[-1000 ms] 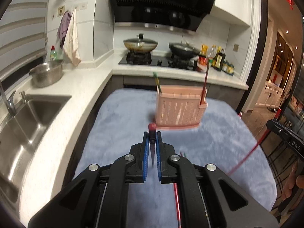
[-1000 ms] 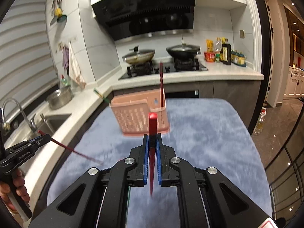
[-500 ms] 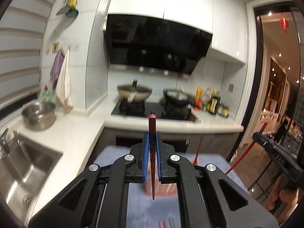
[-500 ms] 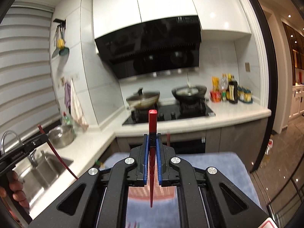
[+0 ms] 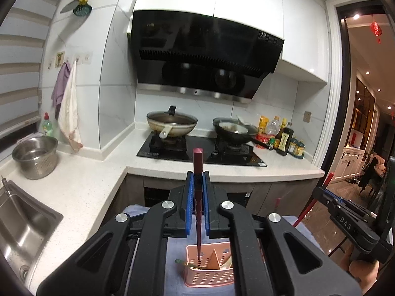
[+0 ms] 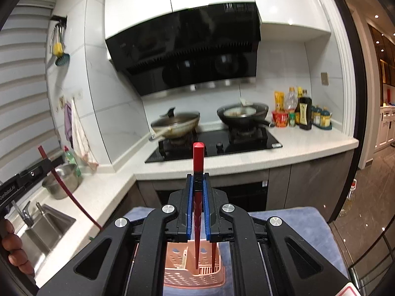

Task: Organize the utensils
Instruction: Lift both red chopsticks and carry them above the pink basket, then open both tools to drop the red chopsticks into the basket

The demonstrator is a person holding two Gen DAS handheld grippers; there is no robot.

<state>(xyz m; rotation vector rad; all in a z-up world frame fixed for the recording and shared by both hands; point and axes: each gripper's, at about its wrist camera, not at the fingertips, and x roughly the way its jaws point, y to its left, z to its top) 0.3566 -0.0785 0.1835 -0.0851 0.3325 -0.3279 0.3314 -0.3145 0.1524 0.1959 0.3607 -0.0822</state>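
My left gripper [image 5: 197, 180] is shut on a dark red chopstick [image 5: 198, 162], held upright with its thin end pointing down over the left compartment of the pink slotted basket [image 5: 209, 275]. My right gripper [image 6: 197, 180] is shut on a brighter red chopstick [image 6: 198, 157], also upright, its tip over the same basket [image 6: 195, 277]. I cannot tell whether either tip is inside. Another red chopstick [image 6: 213, 252] stands in the basket, and a green-ended stick [image 5: 181, 262] leans in it. Each wrist view shows the other gripper off to the side.
The basket stands on a blue-grey cloth [image 6: 296, 222] over the table. Behind it runs a white counter with a hob, two woks [image 5: 171, 123] [image 5: 234, 129] and bottles [image 5: 284, 138]. A sink [image 5: 14, 224] and a steel pot [image 5: 34, 157] are at the left.
Both grippers, each still gripping its chopstick, have risen and come in over the basket. The basket has slid from mid-frame to below the fingers.
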